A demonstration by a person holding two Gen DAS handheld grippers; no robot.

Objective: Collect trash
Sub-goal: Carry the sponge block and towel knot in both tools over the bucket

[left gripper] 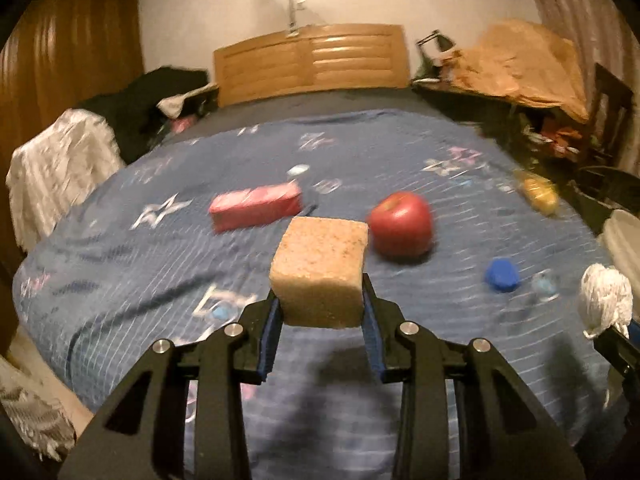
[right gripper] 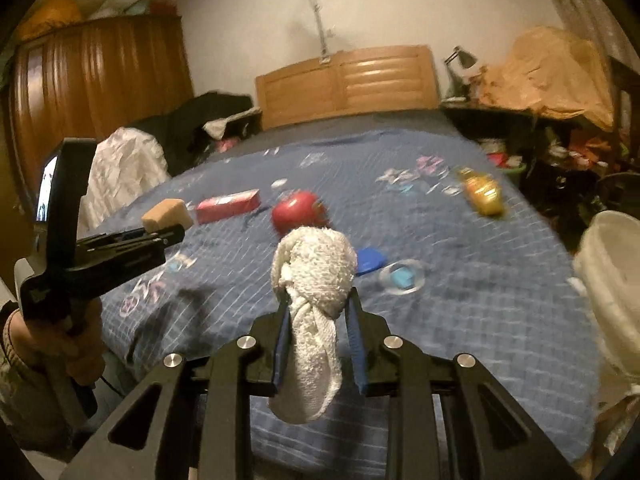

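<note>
My left gripper (left gripper: 320, 292) is shut on a tan sponge block (left gripper: 320, 272) and holds it above the blue bedspread (left gripper: 160, 300). From the right wrist view the same left gripper (right gripper: 176, 232) shows at the left with the sponge block (right gripper: 168, 214) in it. My right gripper (right gripper: 316, 300) is shut on a knotted white paper towel wad (right gripper: 314, 280), whose tail hangs down between the fingers. That wad (left gripper: 606, 300) shows at the right edge of the left wrist view.
On the bedspread lie a pink box (left gripper: 256, 206), a red apple (left gripper: 402, 224), a blue cap (left gripper: 502, 276), a clear lid (right gripper: 402, 276) and a yellow wrapper (right gripper: 482, 192). A white bin (right gripper: 612, 280) stands at the bed's right side. Clutter lines both sides; a wooden headboard (right gripper: 348, 80) is behind.
</note>
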